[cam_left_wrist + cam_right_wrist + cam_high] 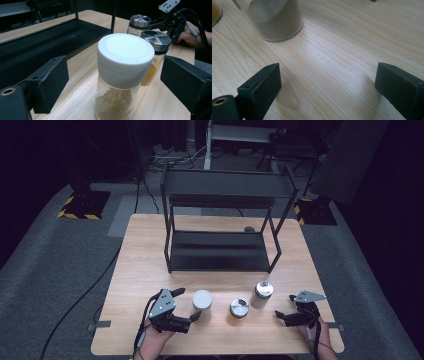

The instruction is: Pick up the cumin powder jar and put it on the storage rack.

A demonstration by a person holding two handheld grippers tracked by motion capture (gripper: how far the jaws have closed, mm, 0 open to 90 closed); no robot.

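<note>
— Left tongs [191, 304] stand open around the white-lidded jar [202, 299], pads clear of the glass on both sides. Right tongs [283, 307] gape open too, over bare table [150, 250], nothing between them.

— Where's the jar from the shelf rack [220, 251]?

— At six o'clock, near the front edge; two metal-lidded jars [239, 307] sit at its three o'clock, close by.

— I'd squeeze below the lid, centred, level, then lift straight up so the neighbours aren't knocked.
</note>
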